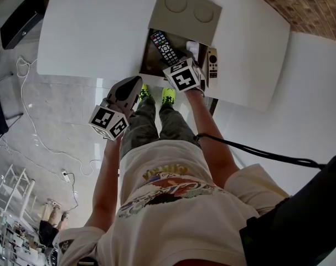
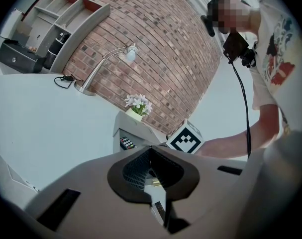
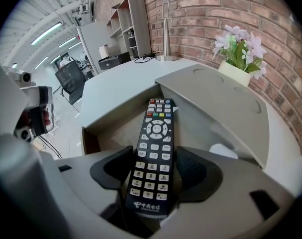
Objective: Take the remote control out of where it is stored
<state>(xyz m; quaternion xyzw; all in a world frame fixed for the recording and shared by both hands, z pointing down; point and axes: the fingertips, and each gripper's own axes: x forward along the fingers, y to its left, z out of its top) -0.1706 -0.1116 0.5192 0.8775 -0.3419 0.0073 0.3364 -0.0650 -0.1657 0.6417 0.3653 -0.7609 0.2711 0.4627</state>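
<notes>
Right gripper [image 3: 153,176] is clamped on the near end of the remote control [image 3: 156,128], one jaw on each long edge, probably to keep the body from twisting. The remote's far end lies over the open storage box [image 3: 92,131], pointing toward its raised lid [image 3: 215,101]. Extraction appears to be just beginning. Left gripper [image 2: 151,151], jaws together and empty, hangs outside the box front, apparently clear of the exit path.

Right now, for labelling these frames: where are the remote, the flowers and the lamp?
remote [image 3: 151,166], right gripper view, on its keypad.
flowers [image 3: 242,46], right gripper view, middle of the bunch.
lamp [image 3: 166,31], right gripper view, on its stem.
</notes>
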